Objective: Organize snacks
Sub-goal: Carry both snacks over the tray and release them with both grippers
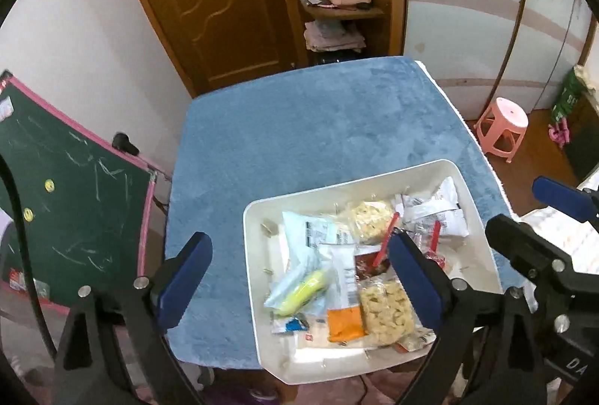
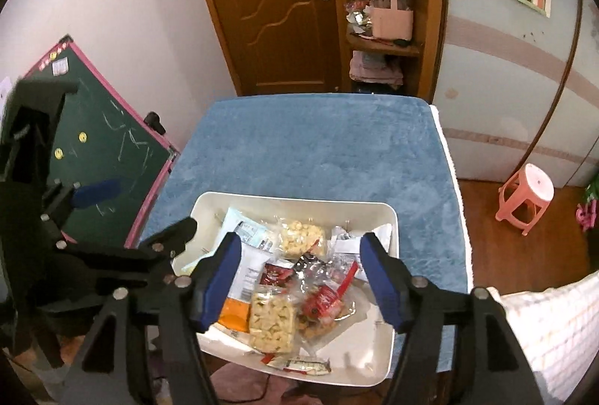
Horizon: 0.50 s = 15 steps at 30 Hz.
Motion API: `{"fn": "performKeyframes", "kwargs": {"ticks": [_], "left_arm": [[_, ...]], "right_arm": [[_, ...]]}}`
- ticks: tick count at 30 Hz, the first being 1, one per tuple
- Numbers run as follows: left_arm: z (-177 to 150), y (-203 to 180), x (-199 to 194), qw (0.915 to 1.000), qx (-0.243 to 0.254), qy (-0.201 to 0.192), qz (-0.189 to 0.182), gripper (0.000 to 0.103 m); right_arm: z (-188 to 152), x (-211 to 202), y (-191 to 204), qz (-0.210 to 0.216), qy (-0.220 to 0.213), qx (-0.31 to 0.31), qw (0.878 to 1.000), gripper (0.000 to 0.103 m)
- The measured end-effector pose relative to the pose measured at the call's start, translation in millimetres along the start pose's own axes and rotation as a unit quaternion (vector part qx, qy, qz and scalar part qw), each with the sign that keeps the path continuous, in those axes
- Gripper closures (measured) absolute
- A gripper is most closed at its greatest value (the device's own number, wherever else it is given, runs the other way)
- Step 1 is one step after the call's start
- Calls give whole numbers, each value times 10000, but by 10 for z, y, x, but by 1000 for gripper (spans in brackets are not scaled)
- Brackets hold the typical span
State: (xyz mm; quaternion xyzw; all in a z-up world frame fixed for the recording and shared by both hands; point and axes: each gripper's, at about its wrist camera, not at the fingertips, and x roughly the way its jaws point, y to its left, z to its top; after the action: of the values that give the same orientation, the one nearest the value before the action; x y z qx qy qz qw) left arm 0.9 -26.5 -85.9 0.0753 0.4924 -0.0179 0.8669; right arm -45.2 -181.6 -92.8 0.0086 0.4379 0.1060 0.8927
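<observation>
While both grippers hang over the white bin (image 2: 389, 217) on the blue counter (image 2: 318, 150), left gripper (image 1: 299, 277) and right gripper (image 2: 299, 277) keep fingers wide and empty; snack packets (image 2: 271, 319) lie gathered inside, probably for sorting.

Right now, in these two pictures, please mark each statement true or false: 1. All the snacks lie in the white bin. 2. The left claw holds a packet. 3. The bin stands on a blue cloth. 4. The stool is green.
1. All the snacks lie in the white bin: true.
2. The left claw holds a packet: false, it is open and holds nothing.
3. The bin stands on a blue cloth: true.
4. The stool is green: false, it is pink.
</observation>
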Motion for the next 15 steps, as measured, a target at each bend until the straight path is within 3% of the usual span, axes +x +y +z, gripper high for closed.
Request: {"fn": "performKeyframes", "kwargs": {"ticks": [15], "left_arm": [[-39,-33,-342,9994,-157,-222,-219,8]], "right_arm": [[26,-414,-1,-215,-321,120,9992,35]]}}
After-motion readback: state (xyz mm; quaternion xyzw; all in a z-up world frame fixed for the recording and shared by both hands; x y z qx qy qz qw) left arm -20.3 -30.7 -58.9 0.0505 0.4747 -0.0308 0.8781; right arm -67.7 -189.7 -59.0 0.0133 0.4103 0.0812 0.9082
